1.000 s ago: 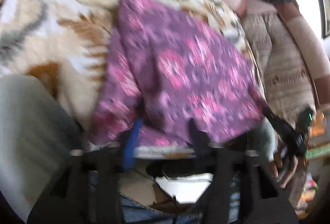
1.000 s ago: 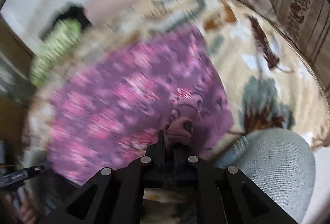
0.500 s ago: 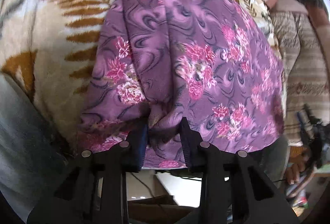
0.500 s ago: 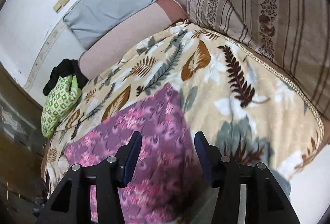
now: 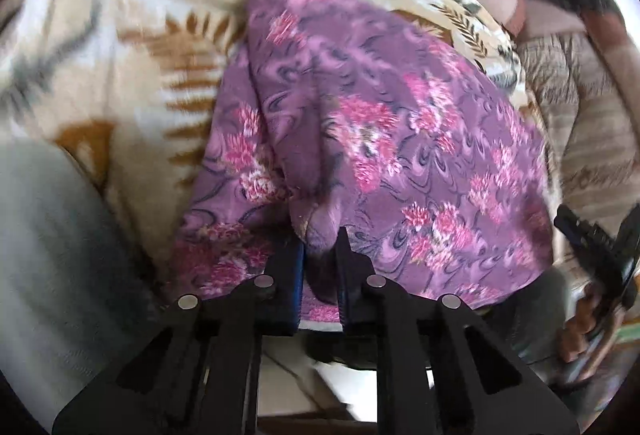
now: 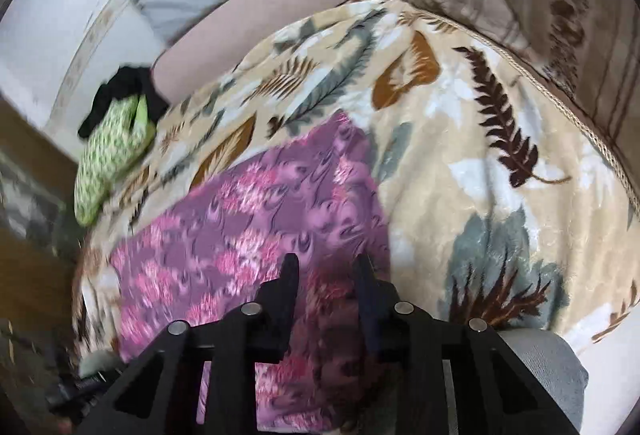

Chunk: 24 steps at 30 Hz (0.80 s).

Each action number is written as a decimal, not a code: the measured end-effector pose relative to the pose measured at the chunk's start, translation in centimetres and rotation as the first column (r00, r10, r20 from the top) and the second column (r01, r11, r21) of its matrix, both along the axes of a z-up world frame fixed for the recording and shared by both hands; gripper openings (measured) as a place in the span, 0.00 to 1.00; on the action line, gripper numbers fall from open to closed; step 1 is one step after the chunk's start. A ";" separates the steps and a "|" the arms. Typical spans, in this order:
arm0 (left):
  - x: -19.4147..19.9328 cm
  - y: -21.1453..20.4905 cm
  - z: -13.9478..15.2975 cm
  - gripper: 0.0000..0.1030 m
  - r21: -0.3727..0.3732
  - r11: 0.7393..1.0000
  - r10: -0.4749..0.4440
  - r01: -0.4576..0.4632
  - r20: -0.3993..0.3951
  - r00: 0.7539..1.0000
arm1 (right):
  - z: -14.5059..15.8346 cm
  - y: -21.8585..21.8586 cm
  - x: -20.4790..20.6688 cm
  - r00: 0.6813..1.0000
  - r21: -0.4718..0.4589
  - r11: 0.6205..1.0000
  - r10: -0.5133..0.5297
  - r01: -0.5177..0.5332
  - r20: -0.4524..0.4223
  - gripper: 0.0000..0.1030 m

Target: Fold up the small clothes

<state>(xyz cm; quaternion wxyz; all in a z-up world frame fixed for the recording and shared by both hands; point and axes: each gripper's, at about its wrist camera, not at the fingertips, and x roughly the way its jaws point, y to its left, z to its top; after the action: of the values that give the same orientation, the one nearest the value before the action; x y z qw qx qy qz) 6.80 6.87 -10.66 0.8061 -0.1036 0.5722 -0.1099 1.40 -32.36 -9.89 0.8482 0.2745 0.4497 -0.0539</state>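
Two grippers at the near edge of a purple floral garment [image 5: 400,139] lying on a leaf-patterned blanket [image 6: 500,195].
Left gripper [image 5: 320,247] fingers are closing on a pinched fold of the cloth. Right gripper [image 6: 326,267] fingers are closing too, cloth under the gap; motion blur hides any contact, and the garment's near hem is cut off behind both.

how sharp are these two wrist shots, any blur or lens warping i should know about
Left wrist view: motion blur smears the leaf-print blanket at the upper left, while the purple floral garment near the left gripper stays fairly readable. Right wrist view: softer overall, with the green patterned cloth streaked. Both views: fisheye bowing and dark corners.
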 end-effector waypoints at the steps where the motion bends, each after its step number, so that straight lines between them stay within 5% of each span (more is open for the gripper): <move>1: -0.5 -0.4 0.6 0.12 0.064 0.998 -0.006 0.005 0.029 1.000 | -0.9 0.2 0.2 0.999 0.019 1.000 0.008 -0.007 -0.043 0.28; 5: -2.7 -1.6 2.5 0.06 0.269 0.963 -0.062 0.022 0.141 0.988 | -1.9 0.4 0.2 0.993 0.010 1.000 -0.002 0.004 -0.116 0.29; 7: -2.3 -0.9 1.2 0.06 0.307 0.952 -0.050 0.016 0.104 0.993 | -2.4 0.7 0.4 0.989 0.012 1.000 0.008 -0.006 -0.147 0.45; 9: -1.4 1.0 -1.3 0.06 0.275 0.961 0.030 -0.030 0.004 1.000 | -2.8 1.4 1.0 0.981 -0.026 0.999 0.033 -0.038 -0.193 0.46; 11: -1.5 3.5 -2.2 0.06 0.107 0.992 0.075 -0.068 -0.056 0.996 | -2.9 2.4 1.5 0.973 -0.093 0.993 0.045 -0.067 -0.228 0.36; 14: -1.7 5.4 -1.6 0.14 -0.060 0.995 0.070 -0.075 -0.079 0.994 | -2.1 2.8 0.5 0.983 -0.129 0.990 0.028 -0.052 -0.183 0.17; 17: -1.3 5.2 -0.9 0.43 -0.036 0.996 0.077 -0.078 -0.029 0.997 | -1.9 2.5 -0.1 0.987 -0.126 0.992 0.003 -0.024 -0.158 0.08; 21: 1.2 3.5 -0.2 0.43 0.085 0.995 0.053 -0.056 0.038 0.998 | -1.6 2.2 -0.5 0.990 -0.130 0.991 -0.021 0.003 -0.139 0.07; 24: 4.3 2.8 -1.4 0.43 0.068 0.995 0.079 -0.077 -0.018 0.997 | -1.9 1.8 -0.3 0.990 -0.097 0.995 -0.025 0.012 -0.142 0.07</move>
<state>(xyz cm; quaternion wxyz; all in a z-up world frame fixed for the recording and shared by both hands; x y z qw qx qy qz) 11.10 9.64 -12.07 0.8068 -0.0997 0.5794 -0.0579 1.09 -30.54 -11.83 0.8253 0.2333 0.5038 -0.1029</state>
